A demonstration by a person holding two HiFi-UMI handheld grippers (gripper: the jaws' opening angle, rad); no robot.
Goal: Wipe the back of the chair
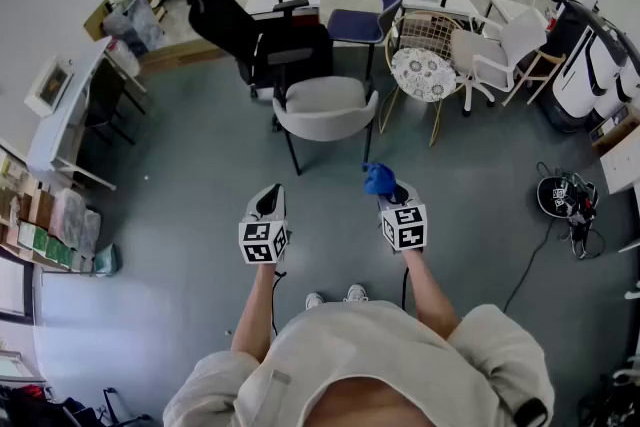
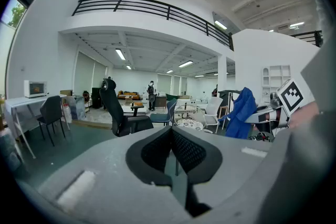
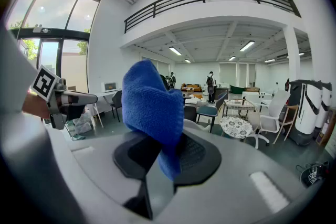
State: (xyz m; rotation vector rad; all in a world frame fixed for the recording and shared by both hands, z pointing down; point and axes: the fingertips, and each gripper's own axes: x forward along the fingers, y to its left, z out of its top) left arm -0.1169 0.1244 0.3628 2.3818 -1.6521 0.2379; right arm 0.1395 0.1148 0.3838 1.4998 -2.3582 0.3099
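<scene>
**Item: pale grey upholstered chair with curved back and black legs** (image 1: 325, 110). It stands on the grey floor straight ahead of the person, apart from both tools. Its curved back appears to face them (seat on the far side), with the long axis running left to right.

**Right gripper** (image 1: 392, 192). Jaws clamped on a bright blue terry cloth (image 1: 377, 178), which bunches upward above the tips. This is judged the nearer working tool. The chair lies forward and slightly to its left, so the reach goes forward and a little inward.

**Left gripper** (image 1: 268, 199). Jaws together with nothing between them, held level with the right one.

**View notes.** The right gripper view shows the cloth (image 3: 152, 107) pinched between the pads, with a sliver of chair (image 3: 197, 124) behind it. The head view alone shows the clear floor between the tools and the chair. The left gripper view shows the cloth (image 2: 242, 113) hanging from the side.
</scene>
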